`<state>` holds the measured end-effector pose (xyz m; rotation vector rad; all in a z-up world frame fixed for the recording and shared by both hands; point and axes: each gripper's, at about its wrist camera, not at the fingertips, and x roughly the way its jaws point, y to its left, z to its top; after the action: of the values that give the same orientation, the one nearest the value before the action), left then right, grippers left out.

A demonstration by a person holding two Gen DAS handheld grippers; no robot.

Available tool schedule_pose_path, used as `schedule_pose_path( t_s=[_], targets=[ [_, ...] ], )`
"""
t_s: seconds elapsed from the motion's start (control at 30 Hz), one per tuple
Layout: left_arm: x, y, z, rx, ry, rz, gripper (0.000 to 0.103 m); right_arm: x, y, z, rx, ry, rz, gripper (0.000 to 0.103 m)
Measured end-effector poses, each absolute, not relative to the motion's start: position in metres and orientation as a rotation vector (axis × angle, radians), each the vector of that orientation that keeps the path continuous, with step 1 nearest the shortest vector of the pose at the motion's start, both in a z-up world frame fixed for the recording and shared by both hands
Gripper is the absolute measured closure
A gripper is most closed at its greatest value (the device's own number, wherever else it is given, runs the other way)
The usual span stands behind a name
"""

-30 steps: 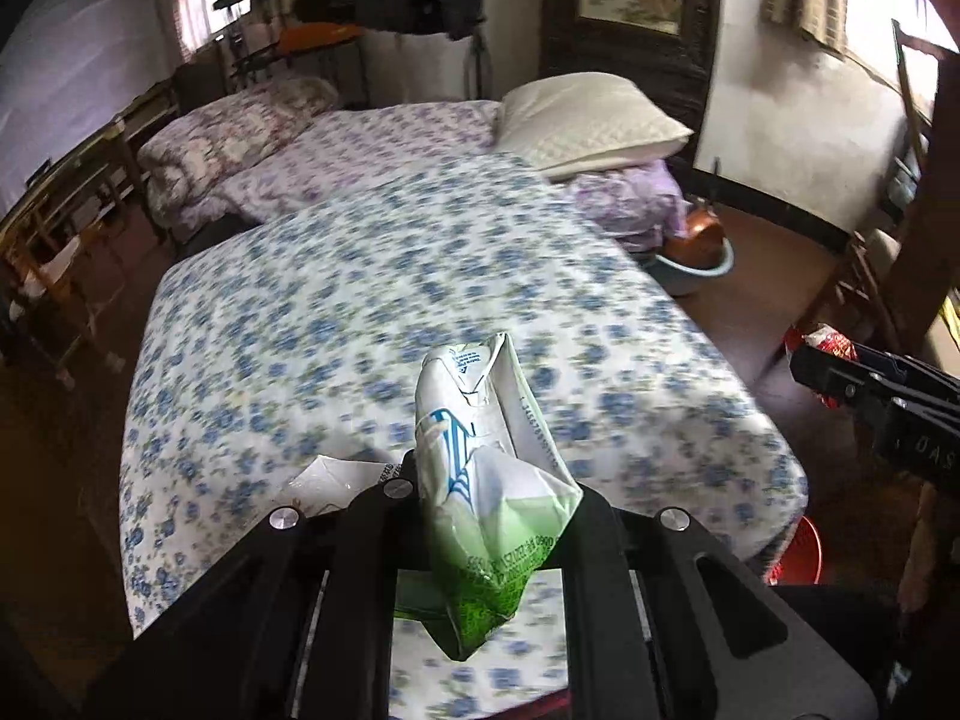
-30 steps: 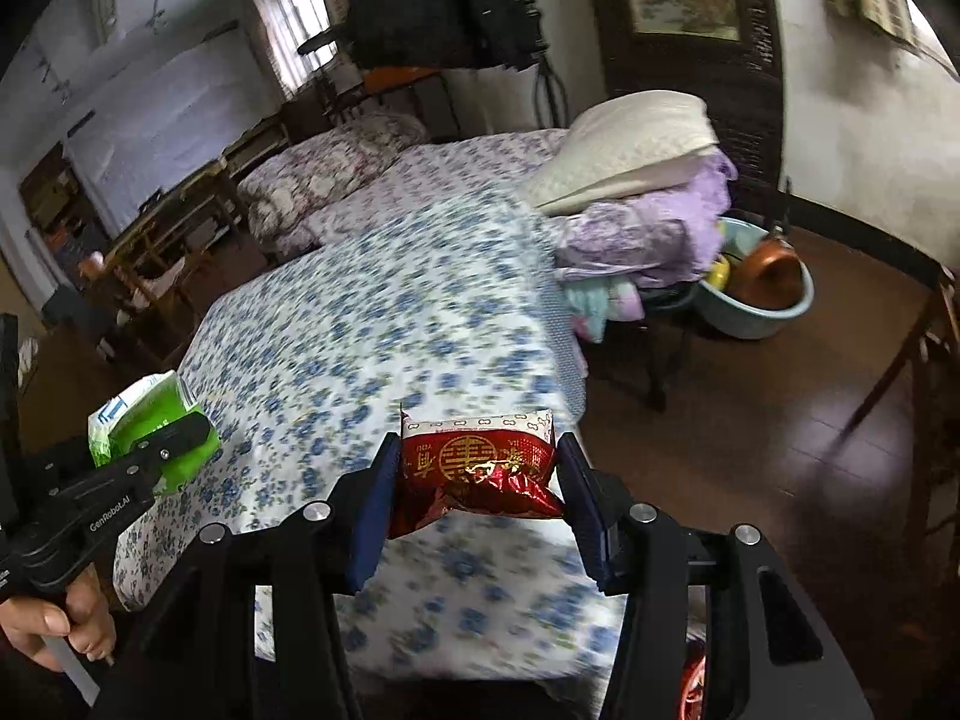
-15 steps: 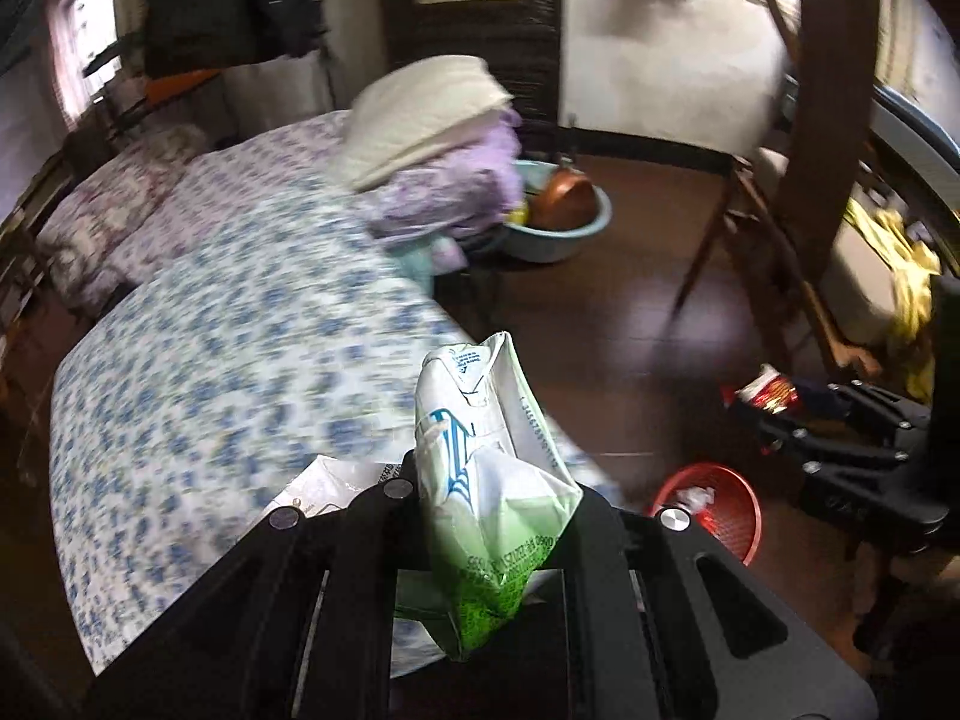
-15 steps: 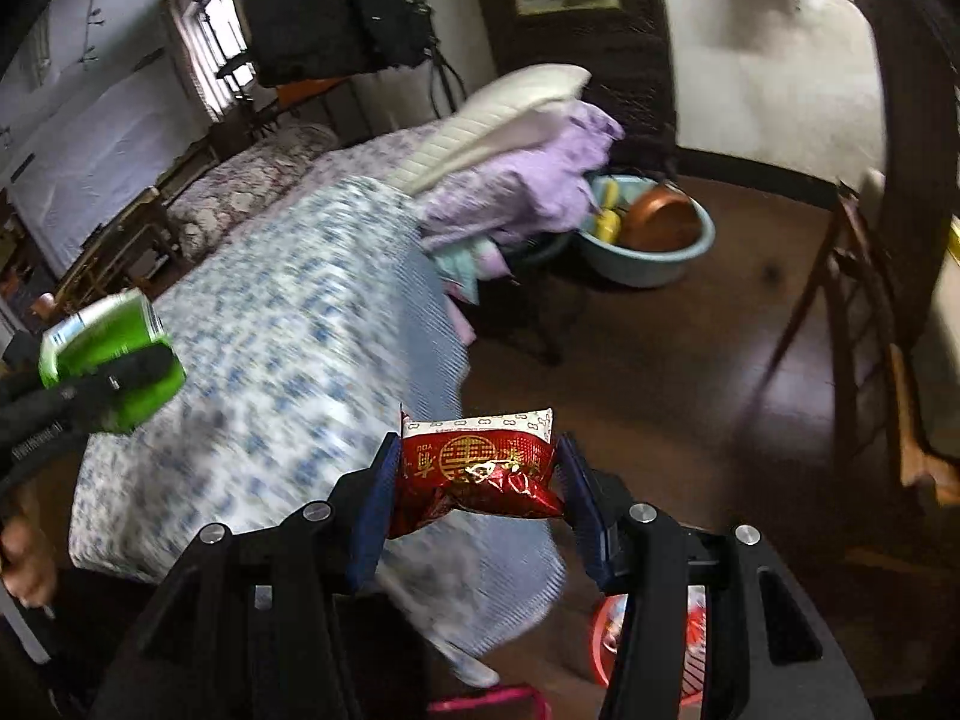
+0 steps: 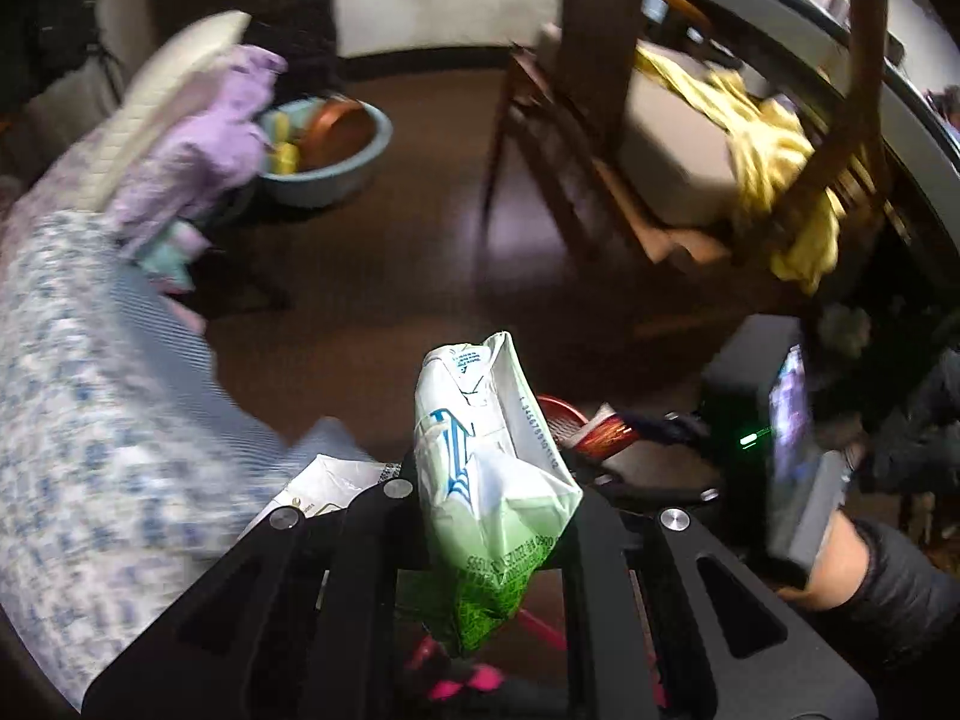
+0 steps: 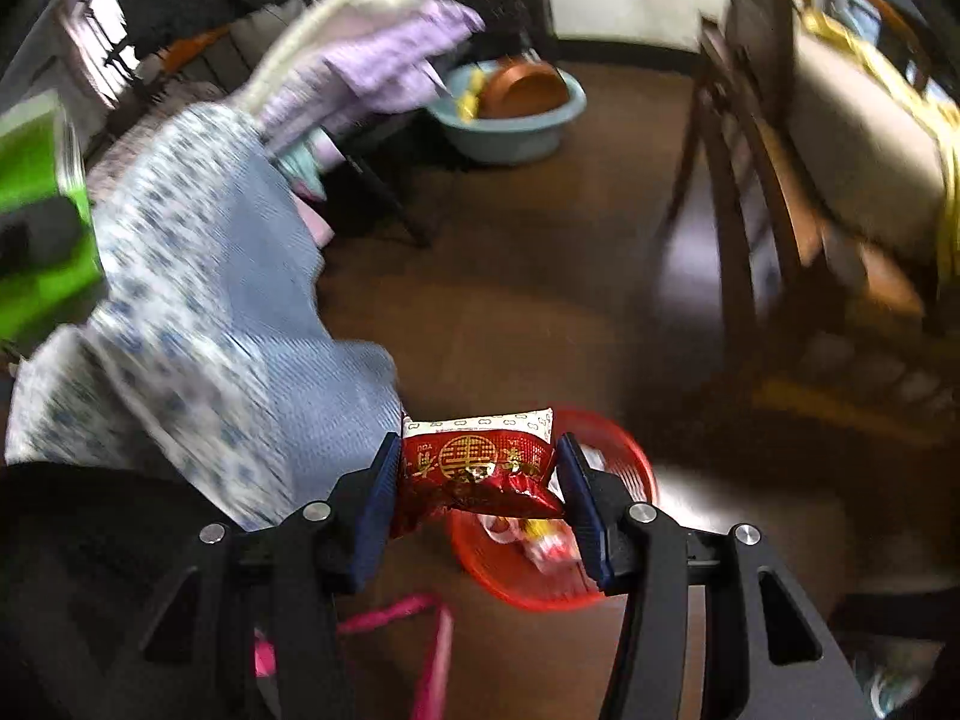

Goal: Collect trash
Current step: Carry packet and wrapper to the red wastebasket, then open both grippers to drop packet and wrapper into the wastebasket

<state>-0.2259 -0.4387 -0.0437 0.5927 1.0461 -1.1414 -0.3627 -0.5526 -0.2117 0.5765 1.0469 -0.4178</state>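
My left gripper (image 5: pixel 489 516) is shut on a green and white wipes packet (image 5: pixel 489 480), held upright above the floor. My right gripper (image 6: pixel 480 480) is shut on a red snack packet (image 6: pixel 477 468) with a gold emblem, held just above a red trash basket (image 6: pixel 624 468) on the floor. The basket holds some wrappers. In the left wrist view the basket's rim (image 5: pixel 558 408) and the red packet (image 5: pixel 603 435) show just right of the wipes packet. The green packet (image 6: pixel 36 222) shows at the far left of the right wrist view.
A bed with a blue floral sheet (image 6: pixel 198 324) is on the left. A blue basin (image 6: pixel 510 114) with a copper pot stands behind it. A wooden chair (image 5: pixel 630 168) with a yellow cloth is on the right. A pink strap (image 6: pixel 414 630) lies on the dark wood floor.
Both grippers have swung right and down, away from the bed, toward the floor. The red basket has come directly under the right gripper. Both packets stay gripped.
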Motion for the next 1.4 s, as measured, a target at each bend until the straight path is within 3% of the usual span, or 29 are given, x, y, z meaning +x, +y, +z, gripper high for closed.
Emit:
schedule_pose_path(
  t_s=[0.5,0.77,0.8,0.83,0.9,1.27,1.4],
  targets=[
    [-0.25,-0.501,-0.168,0.658,1.452,-1.145,0.09,-0.388,-0.562,-0.308,0.68,1.174,-0.441,0.051],
    [-0.26,-0.514,-0.192,0.723,1.471,-1.124,0.088,-0.388,-0.562,-0.327,0.716,1.189,-0.439,0.05],
    [-0.261,-0.517,-0.194,0.723,1.477,-1.118,0.079,-0.389,-0.564,-0.328,0.717,1.188,-0.443,0.048],
    [-0.26,-0.518,-0.194,0.722,1.482,-1.115,0.064,-0.39,-0.563,-0.328,0.718,1.186,-0.452,0.046],
    [-0.258,-0.518,-0.191,0.703,1.473,-1.107,0.044,-0.391,-0.564,-0.326,0.702,1.181,-0.474,0.033],
    [-0.255,-0.507,-0.176,0.739,1.346,-1.072,0.044,-0.39,-0.553,-0.317,0.67,1.24,-0.493,0.03],
    [-0.251,-0.503,-0.173,0.741,1.317,-1.037,0.038,-0.399,-0.549,-0.311,0.704,1.247,-0.552,0.019]
  ],
)
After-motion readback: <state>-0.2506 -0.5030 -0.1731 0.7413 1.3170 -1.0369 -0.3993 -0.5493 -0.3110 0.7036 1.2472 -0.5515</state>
